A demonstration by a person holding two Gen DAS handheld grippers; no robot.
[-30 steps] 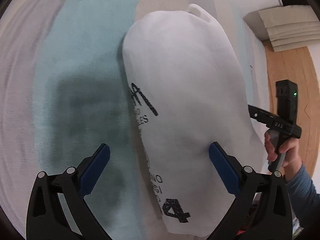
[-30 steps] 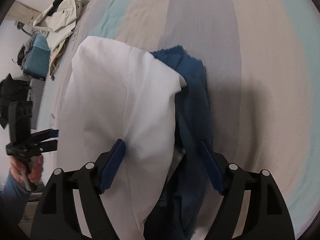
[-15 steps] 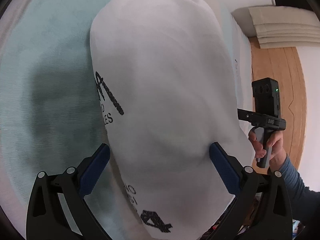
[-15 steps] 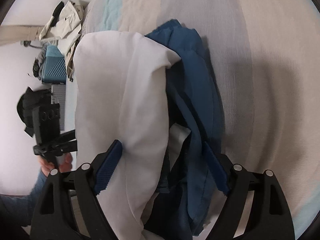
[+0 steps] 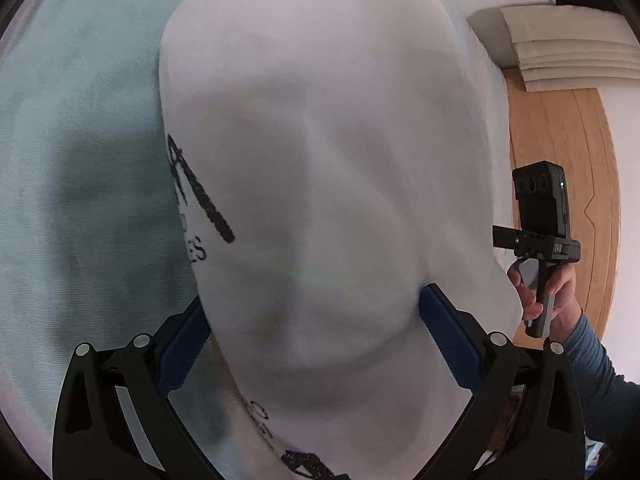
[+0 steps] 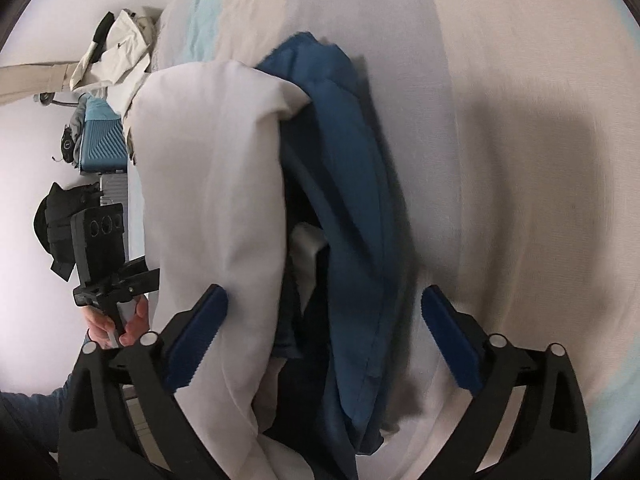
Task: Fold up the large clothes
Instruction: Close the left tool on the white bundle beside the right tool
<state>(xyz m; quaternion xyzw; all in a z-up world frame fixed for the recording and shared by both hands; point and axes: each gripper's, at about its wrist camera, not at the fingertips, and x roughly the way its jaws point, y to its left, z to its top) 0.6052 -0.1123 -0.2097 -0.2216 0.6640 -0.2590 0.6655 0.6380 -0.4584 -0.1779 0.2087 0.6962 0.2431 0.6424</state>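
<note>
My right gripper (image 6: 324,340) has just been opening; fingers now spread wide, pads clear of cloth. The white garment (image 6: 208,208) and a blue garment (image 6: 352,208) lie in the gap between them, neither pinched. Left gripper (image 5: 312,344): fingers also spread wide, white cloth bulging up between them; the pads look to be brushing it at the sides, not clamping.

White garment (image 5: 320,160) sits bunched on the bed (image 5: 80,160), black print along its left edge, blue garment tucked against its right side on the striped bedding (image 6: 520,160).

Handling, my read: thin, light, floppy knit. No stiffness, so it will sag and collapse from any single pinch. Low slip on the ribbed pads. Not fragile. Best hold is a hem or shoulder seam, one corner per gripper, so it hangs flat. Risk of picking up the blue one too.

Containers: only a blue suitcase (image 6: 102,144) off the bed, looks closed, contents not visible.
</note>
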